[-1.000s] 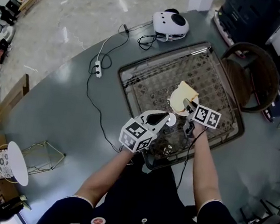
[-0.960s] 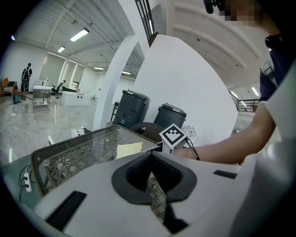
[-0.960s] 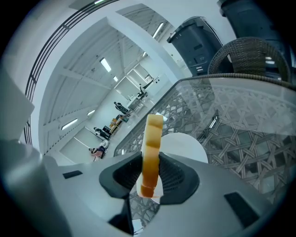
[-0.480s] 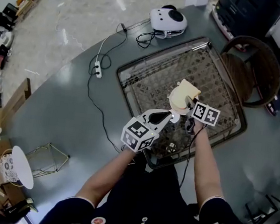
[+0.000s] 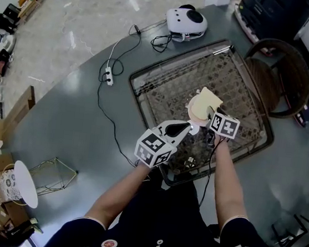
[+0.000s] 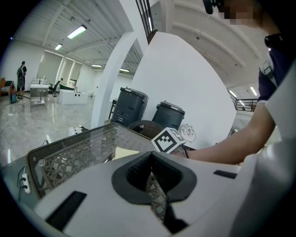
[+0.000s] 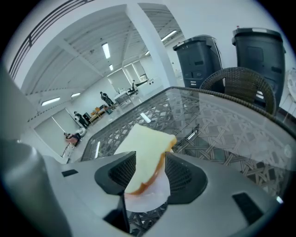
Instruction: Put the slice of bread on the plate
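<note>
A pale slice of bread (image 5: 204, 105) with a brown crust lies tilted on a small pinkish-white plate (image 5: 191, 118), which rests on the glass-topped rattan table (image 5: 164, 88). My right gripper (image 5: 206, 118) points down at it. In the right gripper view the bread (image 7: 145, 148) sits between the opening jaws of the right gripper (image 7: 150, 164), above the plate (image 7: 152, 196), with a gap at the right pad. My left gripper (image 5: 184, 130) hovers just left of the plate. Its jaws (image 6: 150, 169) meet at the tips with nothing between them. The bread (image 6: 121, 152) shows beyond them.
A panda-shaped device (image 5: 186, 20) and a power strip with its cable (image 5: 108, 76) lie on the grey table at the back left. A wicker chair (image 5: 277, 79) and dark bins (image 5: 274, 12) stand to the right. A wire stand (image 5: 53, 172) sits at the near left.
The right gripper has dipped slightly with the bread, and its jaws have spread apart around the slice. The left gripper has stayed where it was.
</note>
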`<state>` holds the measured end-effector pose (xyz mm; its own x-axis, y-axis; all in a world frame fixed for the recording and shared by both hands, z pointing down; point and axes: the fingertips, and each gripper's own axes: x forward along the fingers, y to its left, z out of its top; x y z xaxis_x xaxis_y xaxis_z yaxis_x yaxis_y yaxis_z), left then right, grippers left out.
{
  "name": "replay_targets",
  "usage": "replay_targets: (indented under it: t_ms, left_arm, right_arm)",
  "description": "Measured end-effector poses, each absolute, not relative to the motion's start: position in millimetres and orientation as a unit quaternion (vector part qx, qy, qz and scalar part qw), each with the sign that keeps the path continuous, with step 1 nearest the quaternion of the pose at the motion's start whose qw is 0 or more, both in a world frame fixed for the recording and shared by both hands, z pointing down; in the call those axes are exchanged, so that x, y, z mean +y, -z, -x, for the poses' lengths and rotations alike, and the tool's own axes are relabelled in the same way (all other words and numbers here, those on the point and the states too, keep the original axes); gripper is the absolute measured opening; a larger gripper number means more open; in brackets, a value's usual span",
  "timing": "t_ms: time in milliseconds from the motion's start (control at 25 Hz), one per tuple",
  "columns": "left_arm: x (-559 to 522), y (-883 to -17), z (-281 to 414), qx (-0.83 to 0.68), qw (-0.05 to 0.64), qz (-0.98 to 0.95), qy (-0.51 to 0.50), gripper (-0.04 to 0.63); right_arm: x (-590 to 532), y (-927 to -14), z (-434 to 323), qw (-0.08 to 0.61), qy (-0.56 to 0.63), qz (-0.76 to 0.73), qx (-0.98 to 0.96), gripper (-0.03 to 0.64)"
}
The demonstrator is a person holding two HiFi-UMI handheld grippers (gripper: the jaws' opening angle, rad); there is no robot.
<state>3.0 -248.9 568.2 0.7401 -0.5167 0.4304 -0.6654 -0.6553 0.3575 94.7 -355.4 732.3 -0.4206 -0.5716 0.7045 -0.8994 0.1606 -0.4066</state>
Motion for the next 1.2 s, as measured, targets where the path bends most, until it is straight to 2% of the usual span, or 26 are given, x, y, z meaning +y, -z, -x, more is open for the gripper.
replay_targets:
  t_ms: [320,800,1080,1200]
  left_arm:
    - [-248.4,-566.8,3.2,-0.333,0.251,-0.897,-0.145,0.006]
    - [-250.8,-552.5,-7.5,-0.309,0.228,-0.914,-0.129,0.006]
    - [-248.0,-527.5,-13.3,-0.292,0.211,-0.927,-0.108,0.006]
    - [-244.3,-512.4,-15.0,-0.286,0.203,-0.931,-0.095,0.006]
  right_arm:
    - [-355.8,-727.7,-101.2,0.207,-0.4,-0.507,-0.735,0.175]
    - [-331.4,-649.2,-96.1,0.124,-0.366,-0.482,-0.786,0.168]
    - [-309.0,-577.2,-91.0,0.072,-0.313,-0.48,-0.816,0.045]
    - [-296.0,-546.5,-89.6,0.054,-0.289,-0.482,-0.825,0.019]
